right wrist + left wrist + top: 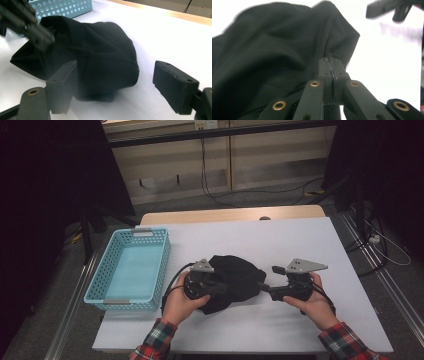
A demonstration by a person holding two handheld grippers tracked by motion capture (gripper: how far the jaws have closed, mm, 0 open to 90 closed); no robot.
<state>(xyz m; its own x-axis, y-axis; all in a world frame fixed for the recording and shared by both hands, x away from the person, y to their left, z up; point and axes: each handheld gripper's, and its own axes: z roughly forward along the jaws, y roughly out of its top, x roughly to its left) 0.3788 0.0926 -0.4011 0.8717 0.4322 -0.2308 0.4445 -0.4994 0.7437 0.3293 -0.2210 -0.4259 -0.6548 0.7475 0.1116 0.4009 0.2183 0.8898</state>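
Note:
A crumpled black cloth (pixel 235 280) lies in a heap on the white table top (pixel 300 240), between my two hands. My left gripper (pixel 220 287) comes at it from the left. In the left gripper view its jaws (pixel 331 62) are pressed together and pinch a fold of the cloth (pixel 274 50) at their tips. My right gripper (pixel 262 286) sits at the cloth's right side. Its pads (pixel 172 85) stand wide apart, and the near end of the cloth (pixel 100 50) bulges between them without touching either pad. The left gripper (pixel 37 32) shows blurred at the cloth's far side.
A light blue perforated basket (pixel 112 265) stands empty at the table's left edge, close to the cloth (pixel 62 7). A wooden strip (pixel 230 214) borders the table's far side. Dark stands and cables lie on the floor beyond.

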